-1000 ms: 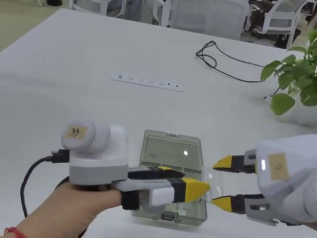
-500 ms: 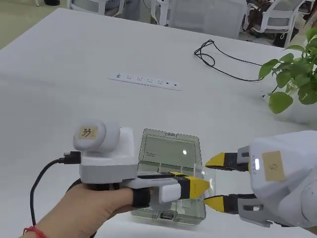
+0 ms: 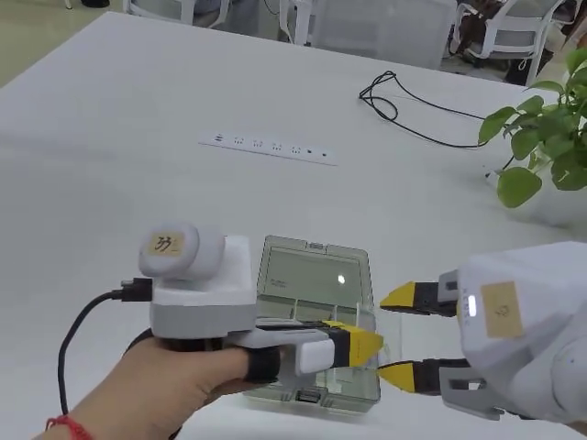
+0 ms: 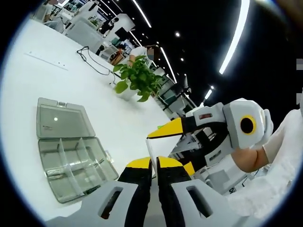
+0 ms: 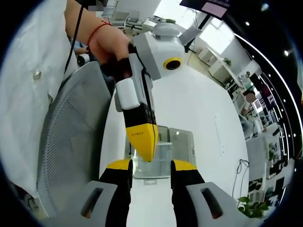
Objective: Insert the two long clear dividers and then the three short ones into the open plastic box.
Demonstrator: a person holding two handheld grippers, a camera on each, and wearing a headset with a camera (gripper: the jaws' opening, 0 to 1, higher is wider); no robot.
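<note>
1. Change noted: over the last second the left gripper (image 3: 362,337) has been closing. A gap stood between its jaws a second ago; they are now clamping the edge of a clear divider (image 4: 149,150).
2. The right gripper (image 3: 402,335) is standing released, its jaws wide apart on either side of the left gripper's tip. It is gripping nothing that can be made out.
3. Judgement: the divider is passing into the left gripper's sole keeping, ready for carrying to its slot.
4. The divider is hanging in the air just beside the open box (image 3: 316,277) and is not yet in it. The box is sitting on the white table (image 3: 138,110) with its lid laid back. Seated dividers (image 4: 71,163) are already standing lengthwise and crosswise in the tray. Their count is uncertain, but the task is judged well along.
5. Writing: a sticker (image 3: 165,245) on the left gripper is showing a handwritten mark resembling "33". The mark on the right gripper's sticker (image 3: 502,310) is illegible.
</note>
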